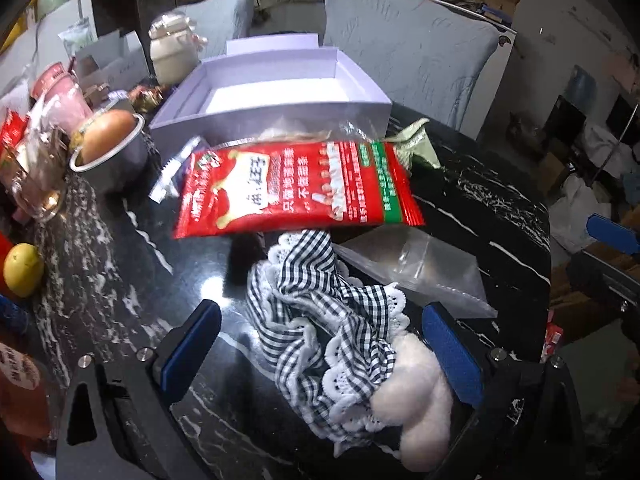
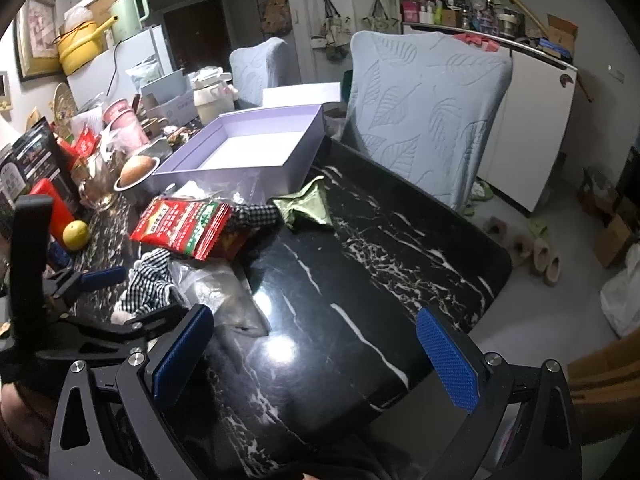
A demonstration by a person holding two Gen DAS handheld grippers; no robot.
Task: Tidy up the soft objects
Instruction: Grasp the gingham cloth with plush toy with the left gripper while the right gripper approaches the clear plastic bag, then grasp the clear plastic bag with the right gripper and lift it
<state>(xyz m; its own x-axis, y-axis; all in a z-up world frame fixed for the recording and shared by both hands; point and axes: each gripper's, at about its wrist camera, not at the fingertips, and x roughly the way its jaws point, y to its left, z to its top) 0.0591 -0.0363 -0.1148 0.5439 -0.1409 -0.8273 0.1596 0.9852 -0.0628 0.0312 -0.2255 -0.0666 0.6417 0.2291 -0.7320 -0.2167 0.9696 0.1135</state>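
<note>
A crumpled checked cloth (image 1: 320, 320) with a lace edge and a fluffy white part lies right between the spread fingers of the left gripper (image 1: 320, 354), on the black marble table (image 1: 480, 208); the blue pads (image 1: 452, 356) stand apart on either side of it and nothing is pinched yet. Just beyond it lie a clear plastic bag (image 1: 416, 268), a red snack packet (image 1: 296, 188) and a small green pouch (image 1: 416, 144), and behind those an open lilac box (image 1: 276, 92), which looks like the likely place for the soft things. The right gripper (image 2: 316, 356) hangs over a bare stretch of table, fingers wide, holding nothing. The risks here come from the crowding: a close might catch only a loose fold, so the cloth slips out on lifting, or a pad might snag the plastic bag beside it. The red packet seems to overlap the cloth's far end, so lifting could drag the packet toward the bowl (image 1: 116, 152) and lemon (image 1: 22, 268) at the left.
</note>
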